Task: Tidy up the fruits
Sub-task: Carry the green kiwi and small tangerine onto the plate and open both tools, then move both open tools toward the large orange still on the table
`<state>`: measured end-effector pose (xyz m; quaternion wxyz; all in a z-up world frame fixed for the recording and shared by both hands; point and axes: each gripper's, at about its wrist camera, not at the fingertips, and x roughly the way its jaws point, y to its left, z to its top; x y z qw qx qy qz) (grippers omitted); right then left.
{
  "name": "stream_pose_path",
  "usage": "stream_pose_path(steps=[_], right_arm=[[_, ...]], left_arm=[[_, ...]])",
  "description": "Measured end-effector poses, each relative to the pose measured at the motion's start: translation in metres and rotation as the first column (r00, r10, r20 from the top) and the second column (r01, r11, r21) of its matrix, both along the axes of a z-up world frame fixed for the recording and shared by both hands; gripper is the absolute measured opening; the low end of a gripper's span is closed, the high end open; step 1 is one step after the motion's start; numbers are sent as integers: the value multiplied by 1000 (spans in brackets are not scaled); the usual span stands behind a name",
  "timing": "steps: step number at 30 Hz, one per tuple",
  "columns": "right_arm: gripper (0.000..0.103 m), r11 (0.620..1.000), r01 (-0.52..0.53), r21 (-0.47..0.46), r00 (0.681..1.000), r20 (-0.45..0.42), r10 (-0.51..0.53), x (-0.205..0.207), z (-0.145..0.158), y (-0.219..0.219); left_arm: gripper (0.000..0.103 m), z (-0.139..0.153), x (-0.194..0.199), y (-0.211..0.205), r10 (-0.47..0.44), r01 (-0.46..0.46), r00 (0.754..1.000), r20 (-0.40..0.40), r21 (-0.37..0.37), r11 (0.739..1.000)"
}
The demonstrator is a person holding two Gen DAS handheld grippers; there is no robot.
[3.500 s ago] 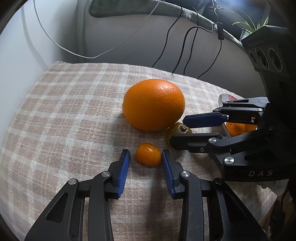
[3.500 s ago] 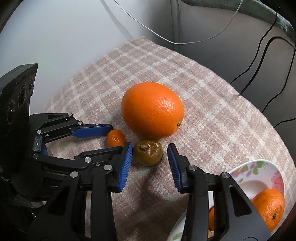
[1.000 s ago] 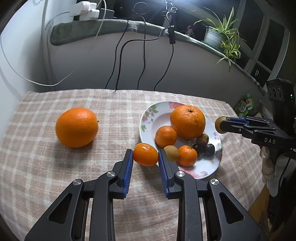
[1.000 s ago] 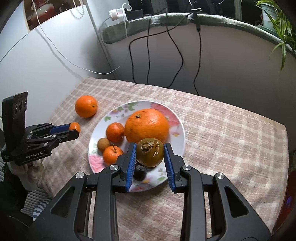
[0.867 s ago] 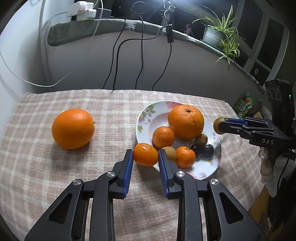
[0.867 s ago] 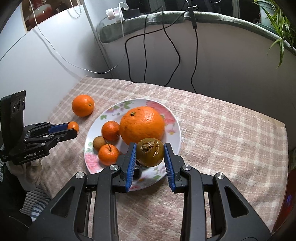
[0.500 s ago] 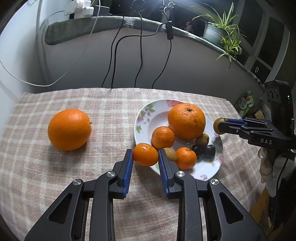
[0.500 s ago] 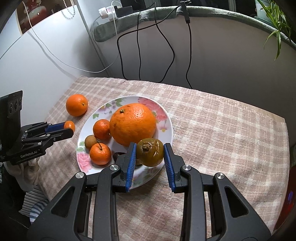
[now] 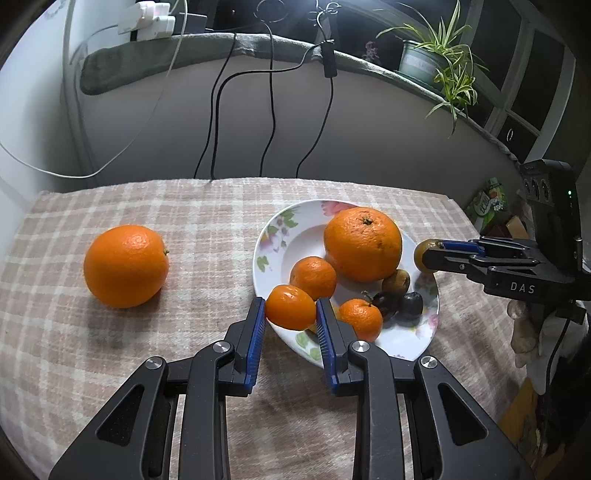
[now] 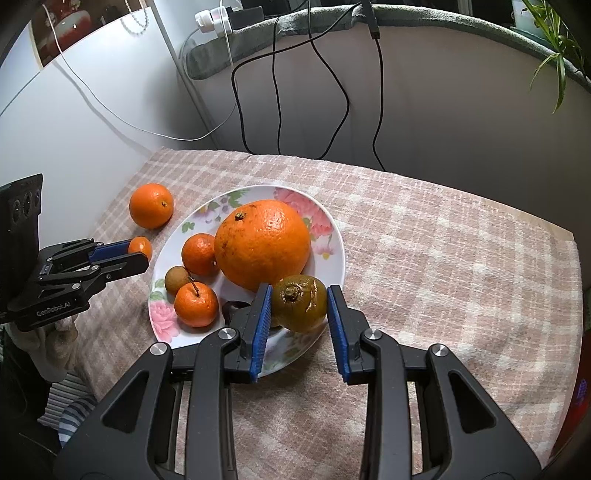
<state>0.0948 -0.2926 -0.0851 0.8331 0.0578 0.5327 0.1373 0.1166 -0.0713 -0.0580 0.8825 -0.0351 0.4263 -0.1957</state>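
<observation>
My left gripper [image 9: 290, 303] is shut on a small tangerine [image 9: 290, 310], held over the near left rim of the floral white plate [image 9: 301, 236]. My right gripper [image 10: 299, 293] is shut on a brownish-green fruit [image 10: 300, 304], held above the plate's [image 10: 207, 218] near right edge. Each gripper shows in the other view: the left gripper [image 10: 142, 254] with its tangerine [image 10: 140, 245], the right gripper [image 9: 428, 256] with its fruit [image 9: 421, 254]. The plate holds a large orange [image 9: 362, 243] [image 10: 262, 243], two small tangerines and several small brown and dark fruits. Another orange [image 9: 125, 266] [image 10: 151, 205] lies loose on the checked cloth.
The cloth-covered table [image 10: 443, 258] ends at a grey wall behind, with black cables [image 9: 269, 122] hanging down it. A power strip [image 9: 147, 18] and a potted plant [image 9: 432, 62] sit on the ledge above. A gloved hand [image 9: 524, 332] shows under the right gripper.
Earlier both grippers stood open around these two fruits on the cloth beside the loose orange. Now each grips its fruit by the plate. Over the last second both drifted slightly closer to the plate.
</observation>
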Motion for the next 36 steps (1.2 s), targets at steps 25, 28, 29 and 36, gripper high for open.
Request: stream_pose_path(steps=[25,28,29,36], right_arm=[[83,1000,2,2,999,54,-2,-2,12,5],[85,1000,2,2,998,59,-2,-3,14,5],[85,1000,3,0,998,60,-3,-3,14,6],[86,1000,5,0,998,67,-5,-4,17,7]], left_arm=[[71,10,-7,-12,-33,33,998,48,6,999],[71,10,-7,-13,-27,26,999,46,14,1000],[72,10,-7,-13,-25,25,999,45,16,1000],[75,10,-9,-14,-12,11,999,48,37,999]])
